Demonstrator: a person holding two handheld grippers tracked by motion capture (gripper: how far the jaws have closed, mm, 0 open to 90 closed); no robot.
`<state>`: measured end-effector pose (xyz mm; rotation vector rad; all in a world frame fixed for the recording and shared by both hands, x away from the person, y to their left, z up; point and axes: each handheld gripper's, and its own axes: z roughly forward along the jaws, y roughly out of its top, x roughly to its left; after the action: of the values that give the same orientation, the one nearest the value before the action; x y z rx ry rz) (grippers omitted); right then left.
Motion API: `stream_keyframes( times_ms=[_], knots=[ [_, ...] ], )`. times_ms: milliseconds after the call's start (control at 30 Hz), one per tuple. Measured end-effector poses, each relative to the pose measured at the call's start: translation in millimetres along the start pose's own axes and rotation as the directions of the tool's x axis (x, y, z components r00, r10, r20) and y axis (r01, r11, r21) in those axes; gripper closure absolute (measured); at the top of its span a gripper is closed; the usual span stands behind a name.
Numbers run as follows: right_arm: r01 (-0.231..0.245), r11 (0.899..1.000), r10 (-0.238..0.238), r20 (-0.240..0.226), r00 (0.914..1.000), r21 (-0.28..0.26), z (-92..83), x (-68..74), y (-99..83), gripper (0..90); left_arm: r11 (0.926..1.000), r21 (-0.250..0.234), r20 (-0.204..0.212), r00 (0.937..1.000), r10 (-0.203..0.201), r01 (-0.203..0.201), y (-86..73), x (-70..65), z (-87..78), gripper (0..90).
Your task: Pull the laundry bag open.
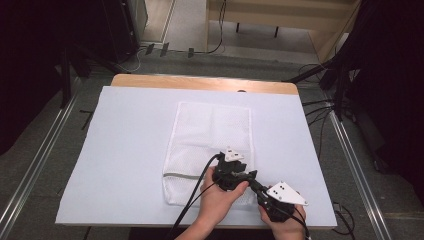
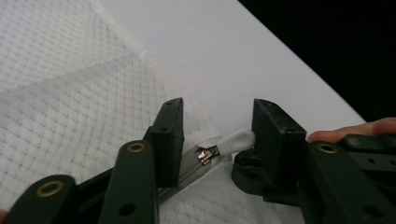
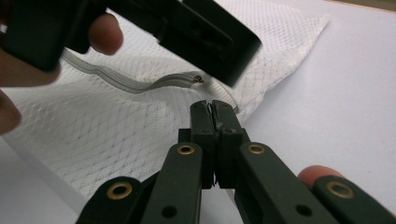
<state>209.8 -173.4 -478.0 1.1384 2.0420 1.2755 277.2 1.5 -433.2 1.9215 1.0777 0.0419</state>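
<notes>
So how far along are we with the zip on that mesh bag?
Early stage. Done: the right gripper is shut on the bag's edge beside the zip's end, pinning the mesh bag to the table. In hand: the left gripper has its jaws either side of the zip pull, not yet pressing on it. Left: pinch the pull and slide it along the zip, which looks closed along its whole length.

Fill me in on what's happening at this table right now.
A person works on a white mesh zippered laundry bag lying flat on a white-covered table, with a tool in each hand. The left tool has its jaws open around the bag's white zipper pull tab, at the end of the grey zipper, without pinching it. The right tool is shut, pinching the edge of the mesh beside the zipper's end.
</notes>
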Motion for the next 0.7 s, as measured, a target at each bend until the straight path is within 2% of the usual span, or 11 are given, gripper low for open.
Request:
stream_keyframes(
  times_ms=[100, 300, 600, 700],
  knots=[
    [0.002, 1.000, -0.002, 0.004, 1.0000, 0.000, 0.1, -0.1, 0.0, 90.0, 0.9997, -0.008, 0.043, 0.9988, -0.022, 0.023, -0.9, 7.1, -6.4, 66.3],
    [-0.002, 1.000, 0.002, 0.006, 1.0000, -0.005, -0.3, -0.3, 0.1, 90.0, 0.9989, -0.003, 0.078, 0.9959, -0.046, 0.046, -7.2, 17.3, -12.4, 81.1],
    [-0.004, 1.000, 0.004, 0.010, 0.9999, -0.014, -0.3, -0.2, 0.3, 90.0, 0.9992, -0.002, 0.117, 0.9924, -0.039, 0.039, -10.6, 21.8, -15.8, 87.6],
    [-0.005, 1.000, 0.005, 0.009, 0.9999, -0.012, -1.2, 0.2, 0.8, 90.0, 0.9996, -0.001, 0.109, 0.9937, -0.027, 0.027, -11.5, 22.1, -16.3, 87.8]
  ],
)
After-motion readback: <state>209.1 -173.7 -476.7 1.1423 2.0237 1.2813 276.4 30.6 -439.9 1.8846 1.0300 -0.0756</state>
